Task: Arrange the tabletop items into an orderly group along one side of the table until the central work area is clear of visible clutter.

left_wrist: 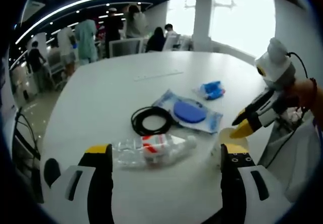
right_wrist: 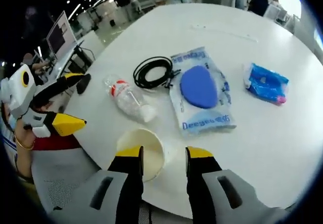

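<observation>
The left gripper view looks low across the white table (left_wrist: 126, 93) from its near edge, toward the windows and people beyond. The right gripper view looks steeply down from another edge, closer in. Both share the bottle (left_wrist: 151, 149) (right_wrist: 128, 99), cable coil (left_wrist: 150, 120) (right_wrist: 153, 71), blue packet (left_wrist: 189, 112) (right_wrist: 201, 90) and cup (right_wrist: 141, 153).

Paper cup (left_wrist: 233, 133) — partly hidden behind the right gripper (left_wrist: 247, 122) in the left gripper view. Small blue packet (right_wrist: 266, 83) — print too small to read.
</observation>
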### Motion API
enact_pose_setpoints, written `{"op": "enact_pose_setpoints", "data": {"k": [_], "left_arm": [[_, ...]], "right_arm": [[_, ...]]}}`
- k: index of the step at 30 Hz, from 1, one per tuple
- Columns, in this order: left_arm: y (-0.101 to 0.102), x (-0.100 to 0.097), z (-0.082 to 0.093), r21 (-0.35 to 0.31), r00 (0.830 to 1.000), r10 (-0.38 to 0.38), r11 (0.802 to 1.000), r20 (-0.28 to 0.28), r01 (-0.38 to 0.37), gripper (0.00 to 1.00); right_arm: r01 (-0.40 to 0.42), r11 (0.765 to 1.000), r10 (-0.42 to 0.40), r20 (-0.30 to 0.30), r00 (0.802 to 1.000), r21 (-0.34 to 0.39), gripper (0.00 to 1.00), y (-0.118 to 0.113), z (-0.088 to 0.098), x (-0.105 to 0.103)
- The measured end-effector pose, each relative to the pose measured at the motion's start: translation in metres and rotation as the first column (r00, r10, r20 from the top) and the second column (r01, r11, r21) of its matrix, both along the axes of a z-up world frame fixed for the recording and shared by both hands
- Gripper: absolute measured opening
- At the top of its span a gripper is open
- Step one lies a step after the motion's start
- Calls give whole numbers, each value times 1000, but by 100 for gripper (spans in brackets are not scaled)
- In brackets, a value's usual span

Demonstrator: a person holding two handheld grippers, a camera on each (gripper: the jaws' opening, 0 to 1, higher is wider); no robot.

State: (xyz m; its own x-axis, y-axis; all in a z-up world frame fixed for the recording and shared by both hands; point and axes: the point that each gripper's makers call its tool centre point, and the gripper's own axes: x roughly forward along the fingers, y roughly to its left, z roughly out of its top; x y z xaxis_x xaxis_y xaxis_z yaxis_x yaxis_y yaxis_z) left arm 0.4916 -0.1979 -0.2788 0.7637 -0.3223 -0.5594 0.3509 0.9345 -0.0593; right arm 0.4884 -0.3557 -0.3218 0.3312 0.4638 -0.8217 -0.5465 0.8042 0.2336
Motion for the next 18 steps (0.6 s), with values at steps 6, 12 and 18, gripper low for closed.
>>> {"op": "enact_pose_setpoints", "data": {"k": [6,12,18], "left_arm": [[-1,-1,-1,3,1000,-4,1000,-1,4,85],[-1,-1,0,6,1000,-8,1000,1,8,85],[-2,-2,0,6,1000,-9,1000,4,9,86]], "right_arm": [[-40,998,35,127,991,45,72,9,15,10],[-61,998,59,197,979,7,91,6,16,12],[-72,997,67,228,971,16,99,2,19,13]]}}
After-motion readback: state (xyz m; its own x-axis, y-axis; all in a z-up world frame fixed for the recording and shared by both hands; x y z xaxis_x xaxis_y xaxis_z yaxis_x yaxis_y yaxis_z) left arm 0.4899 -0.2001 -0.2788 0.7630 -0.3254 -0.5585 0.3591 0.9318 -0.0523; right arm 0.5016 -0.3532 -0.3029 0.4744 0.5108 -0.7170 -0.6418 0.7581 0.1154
